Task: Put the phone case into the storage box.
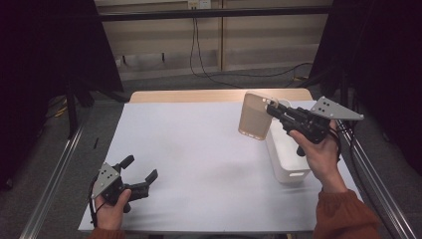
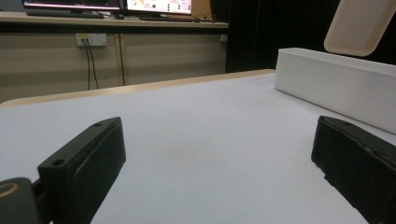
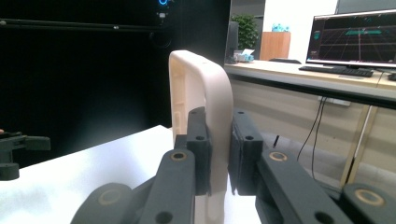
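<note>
A beige plastic lid (image 1: 254, 116) hangs in the air over the table's right side, held by its edge in my right gripper (image 1: 272, 110), which is shut on it. In the right gripper view the lid (image 3: 210, 102) stands upright, pinched between the two black jaws. Below and to the right of it a white rectangular box (image 1: 287, 152) rests on the white table sheet (image 1: 199, 159). My left gripper (image 1: 140, 170) lies low near the front left corner, open and holding nothing. In the left gripper view the box (image 2: 336, 84) lies ahead on the right, with the lid (image 2: 359, 25) above it.
The wooden table edge (image 1: 199, 95) borders the far side of the sheet. Metal rails (image 1: 54, 174) run along both sides of the table. Black curtains flank the scene and cables hang on the back wall. Monitors (image 3: 359, 37) stand on a desk beyond.
</note>
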{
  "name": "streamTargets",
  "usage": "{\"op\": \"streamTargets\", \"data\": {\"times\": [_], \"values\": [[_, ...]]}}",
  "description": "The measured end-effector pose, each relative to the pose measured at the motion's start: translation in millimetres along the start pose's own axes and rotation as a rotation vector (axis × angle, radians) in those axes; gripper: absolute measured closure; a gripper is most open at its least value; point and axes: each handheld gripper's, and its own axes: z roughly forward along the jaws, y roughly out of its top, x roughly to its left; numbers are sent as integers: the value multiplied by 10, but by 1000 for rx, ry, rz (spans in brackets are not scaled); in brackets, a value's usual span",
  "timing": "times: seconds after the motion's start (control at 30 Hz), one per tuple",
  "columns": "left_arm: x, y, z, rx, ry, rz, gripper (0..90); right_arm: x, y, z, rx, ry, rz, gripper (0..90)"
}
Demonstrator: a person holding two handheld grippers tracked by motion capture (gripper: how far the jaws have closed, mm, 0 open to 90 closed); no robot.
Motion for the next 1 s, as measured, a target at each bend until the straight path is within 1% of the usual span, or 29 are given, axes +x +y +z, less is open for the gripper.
{"op": "streamTargets", "data": {"times": [0.1, 0.13, 0.17, 0.2, 0.23, 0.37, 0.47, 0.53, 0.6, 0.67, 0.73, 0.8, 0.83, 1.0], "values": [[-3, -2, 5, -2, -3, -5, 31, -50, 59, -25, -4, -13, -8, 806], [3, 0, 3, 4, -7, 6, 31, -71, 75, -33, -7, -18, -14, 806], [-1, 0, 3, 4, -7, 5, 31, -86, 90, -42, -5, -23, -12, 805], [-10, 2, 4, 0, -9, -4, 31, -103, 102, -50, -6, -27, -12, 805], [-9, 7, 0, 2, -13, 2, 30, -123, 111, -61, -2, -31, -15, 805], [-4, 6, -1, 4, -9, 4, 30, -187, 138, -101, -6, -43, -27, 805], [-1, 6, -3, 1, -4, 1, 30, -228, 145, -137, -1, -57, -33, 805], [3, 8, -6, 2, -3, 6, 30, -261, 151, -165, -8, -68, -30, 806], [-6, 6, -5, 3, -10, -2, 30, -294, 156, -192, -7, -77, -29, 806], [-1, 10, -8, 1, -6, 6, 30, -324, 161, -213, -5, -86, -30, 806], [5, 9, -8, -2, -4, 4, 30, -358, 161, -232, -5, -93, -31, 806], [6, 8, -7, -3, -2, 3, 30, -389, 158, -250, -3, -102, -23, 805], [8, 8, -6, -2, -1, 4, 30, -413, 151, -259, 1, -106, -32, 806], [20, 3, -1, 1, 5, 3, 30, -491, 119, -291, 5, -126, -24, 805]]}}
